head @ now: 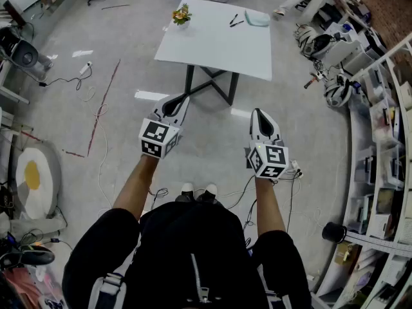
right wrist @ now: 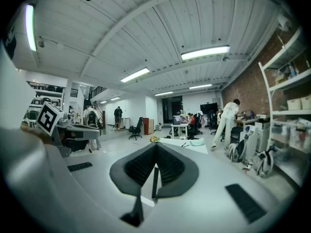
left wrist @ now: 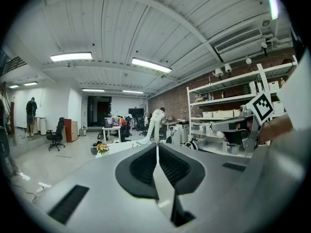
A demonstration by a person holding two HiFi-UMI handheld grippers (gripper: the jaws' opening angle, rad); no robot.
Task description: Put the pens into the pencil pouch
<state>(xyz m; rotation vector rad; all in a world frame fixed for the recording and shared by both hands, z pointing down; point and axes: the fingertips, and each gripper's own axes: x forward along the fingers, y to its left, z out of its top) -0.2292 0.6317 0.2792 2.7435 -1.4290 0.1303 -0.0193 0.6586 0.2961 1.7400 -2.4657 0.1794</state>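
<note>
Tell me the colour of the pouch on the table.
The pouch is pale mint green, clearest in the head view, beside the pens.

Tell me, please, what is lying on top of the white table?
On the table are a small bunch of flowers, two dark pens and a pale green pouch. The inside of the pouch cannot be seen from here.
</note>
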